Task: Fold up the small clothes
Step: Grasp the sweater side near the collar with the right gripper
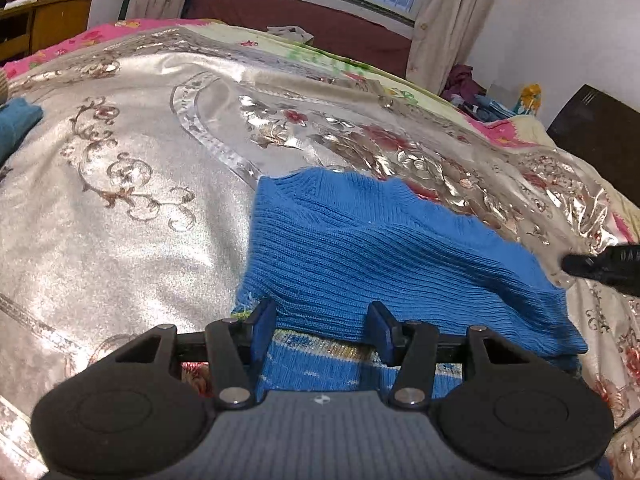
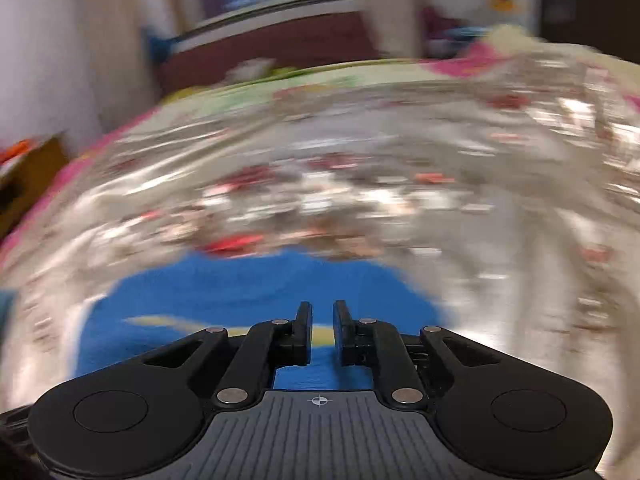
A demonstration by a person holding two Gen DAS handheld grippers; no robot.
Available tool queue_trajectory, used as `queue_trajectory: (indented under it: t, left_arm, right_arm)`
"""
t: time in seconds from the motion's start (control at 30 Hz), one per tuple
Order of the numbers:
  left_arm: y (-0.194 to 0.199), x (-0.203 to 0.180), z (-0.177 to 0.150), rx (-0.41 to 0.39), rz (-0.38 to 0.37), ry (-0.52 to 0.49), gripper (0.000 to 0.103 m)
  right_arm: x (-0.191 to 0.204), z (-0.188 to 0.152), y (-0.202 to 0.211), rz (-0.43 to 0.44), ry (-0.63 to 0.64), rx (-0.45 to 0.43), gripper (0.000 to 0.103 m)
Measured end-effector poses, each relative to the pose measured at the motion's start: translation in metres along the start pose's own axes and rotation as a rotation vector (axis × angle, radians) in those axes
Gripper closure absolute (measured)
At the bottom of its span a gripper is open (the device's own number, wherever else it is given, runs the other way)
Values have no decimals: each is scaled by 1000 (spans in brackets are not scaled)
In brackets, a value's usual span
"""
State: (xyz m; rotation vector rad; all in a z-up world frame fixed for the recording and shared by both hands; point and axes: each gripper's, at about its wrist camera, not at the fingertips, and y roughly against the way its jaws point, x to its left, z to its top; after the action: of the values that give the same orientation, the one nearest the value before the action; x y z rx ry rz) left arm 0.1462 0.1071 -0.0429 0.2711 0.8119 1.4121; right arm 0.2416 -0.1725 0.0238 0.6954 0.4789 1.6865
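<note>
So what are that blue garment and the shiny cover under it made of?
The blue garment looks like a knitted fabric, wool or acrylic: close ribbed rows run across it and its surface is matte and soft. The bedspread looks like a satin-type synthetic with a glossy silver finish: it catches sharp highlights, and its floral pattern seems woven or printed in. The exact fibre cannot be told.

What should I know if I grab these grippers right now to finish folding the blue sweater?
Left gripper: jaws wide open at the near edge of the blue sweater, gripping nothing.
Right gripper: jaws narrowly apart over the same sweater, nothing visibly between them; its view is motion-blurred.
The sweater lies on the silver floral bedspread, with a top layer already folded over. A teal garment sits at the far left edge.
Left to do: probably finish and tidy the fold.
</note>
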Motion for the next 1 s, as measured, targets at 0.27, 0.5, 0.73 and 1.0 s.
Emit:
queue_trajectory:
  t: [0.27,0.5,0.73,1.0]
  left_arm:
    - [0,0,-3,7,-10,-3,48]
    - [-2,6,-1,15,-36,28,47]
    - [-2,8,-1,20,-44,36,46]
    - [-3,8,-1,21,-43,32,45]
  right_arm:
    - [107,6,-60,302,215,212,80]
    - [127,18,-86,311,277,271,80]
    - [140,20,-99,387,290,341,75]
    - [167,6,-108,397,454,422,73]
